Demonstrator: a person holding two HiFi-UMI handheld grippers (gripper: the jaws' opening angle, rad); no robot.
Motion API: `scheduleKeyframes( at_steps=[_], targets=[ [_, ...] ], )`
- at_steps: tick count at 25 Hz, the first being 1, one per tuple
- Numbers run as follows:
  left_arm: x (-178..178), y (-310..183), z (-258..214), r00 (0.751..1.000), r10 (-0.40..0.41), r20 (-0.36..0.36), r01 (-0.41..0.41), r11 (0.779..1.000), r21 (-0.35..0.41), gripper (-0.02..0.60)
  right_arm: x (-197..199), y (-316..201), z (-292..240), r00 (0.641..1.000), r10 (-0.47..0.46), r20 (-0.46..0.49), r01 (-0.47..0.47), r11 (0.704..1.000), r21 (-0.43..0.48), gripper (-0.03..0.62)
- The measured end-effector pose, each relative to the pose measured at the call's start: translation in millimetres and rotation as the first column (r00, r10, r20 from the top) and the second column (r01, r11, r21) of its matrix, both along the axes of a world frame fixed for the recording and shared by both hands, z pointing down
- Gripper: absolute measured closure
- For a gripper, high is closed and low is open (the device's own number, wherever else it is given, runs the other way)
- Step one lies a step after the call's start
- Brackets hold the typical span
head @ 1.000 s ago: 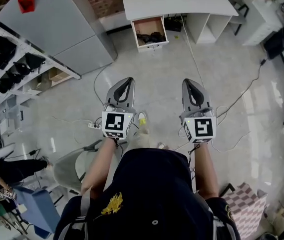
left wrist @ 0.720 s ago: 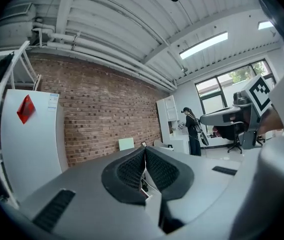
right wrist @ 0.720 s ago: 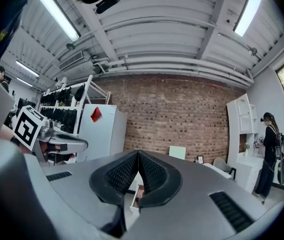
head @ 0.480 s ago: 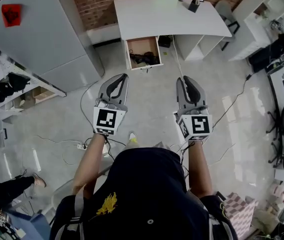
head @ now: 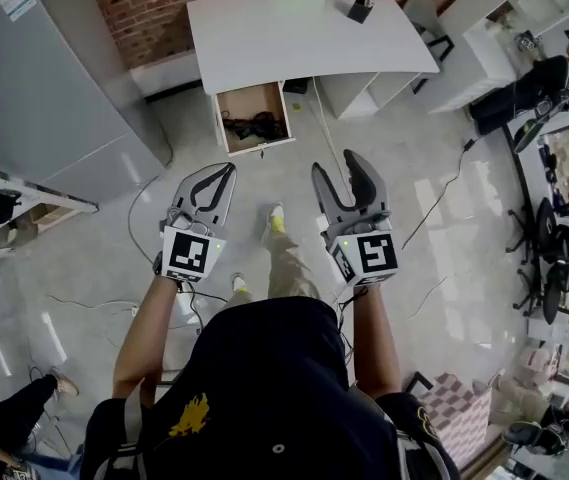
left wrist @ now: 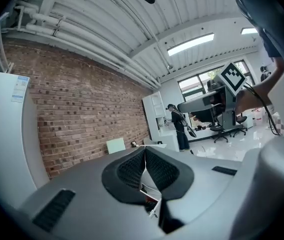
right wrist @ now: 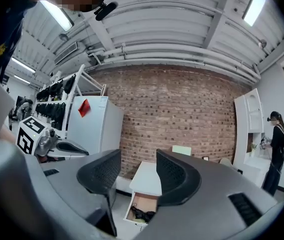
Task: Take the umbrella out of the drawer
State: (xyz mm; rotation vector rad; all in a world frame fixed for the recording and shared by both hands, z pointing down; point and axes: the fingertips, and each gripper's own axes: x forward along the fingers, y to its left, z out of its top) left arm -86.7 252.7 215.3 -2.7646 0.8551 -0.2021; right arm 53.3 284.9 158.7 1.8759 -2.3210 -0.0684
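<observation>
Two grippers are out ahead of me, both well short of the open drawer [head: 253,118] under the white desk [head: 294,38]. The umbrella [head: 256,126] lies inside that drawer as a dark bundle. From the head view it is small and I cannot make out its shape. My left gripper [head: 226,171] is clenched, pads meeting at the tips with nothing caught between them. It sits well back from the drawer and slightly to its left. My right gripper [head: 339,168] has just been opening its jaws. They stand apart and empty, well back from the drawer and off to its right. In the right gripper view the drawer shows low in the gap between the jaws, its right side hidden behind one jaw. The left gripper view gives only a sliver below the closed tips, too little for me to tell what it is.
</observation>
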Motion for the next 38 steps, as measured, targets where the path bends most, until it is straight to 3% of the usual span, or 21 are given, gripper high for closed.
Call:
scheduleKeyframes(
  at_steps=[7, 12, 16, 19, 21, 24, 28, 33, 38],
  targets=[
    [24, -83, 18, 0.997, -0.082, 0.008, 0.082, 0.995, -0.063, 0.563, 38, -96, 32, 0.992, -0.092, 0.088, 0.095, 0.995, -0.033, 0.175],
    [32, -187, 54, 0.978, -0.196, 0.075, 0.204, 0.969, -0.139, 0.563, 70, -199, 66, 0.985, -0.136, 0.105, 0.148, 0.983, -0.109, 0.135],
    [26, -254, 51, 0.959, -0.272, 0.076, 0.282, 0.944, -0.173, 0.563, 75, -275, 87, 0.98, -0.184, 0.075, 0.192, 0.973, -0.127, 0.132],
    [31, -295, 57, 0.938, -0.34, 0.067, 0.346, 0.911, -0.222, 0.563, 79, -321, 107, 0.973, -0.222, 0.057, 0.228, 0.961, -0.157, 0.132],
    [58, -310, 63, 0.945, -0.324, 0.055, 0.327, 0.909, -0.259, 0.563, 91, -333, 116, 0.973, -0.223, 0.052, 0.229, 0.956, -0.183, 0.134],
    [83, -327, 79, 0.962, -0.26, 0.086, 0.274, 0.923, -0.269, 0.563, 99, -346, 133, 0.978, -0.199, 0.059, 0.207, 0.952, -0.226, 0.134],
    [82, -349, 114, 0.951, -0.277, 0.136, 0.307, 0.893, -0.329, 0.563, 97, -353, 152, 0.982, -0.177, 0.064, 0.188, 0.939, -0.288, 0.134],
    [99, -358, 138, 0.97, -0.194, 0.147, 0.236, 0.896, -0.375, 0.563, 103, -352, 171, 0.99, -0.135, 0.041, 0.141, 0.928, -0.344, 0.134],
    [92, -370, 175, 0.973, -0.163, 0.163, 0.22, 0.868, -0.446, 0.563, 86, -371, 223, 0.988, -0.155, 0.021, 0.149, 0.889, -0.433, 0.134]
  ],
)
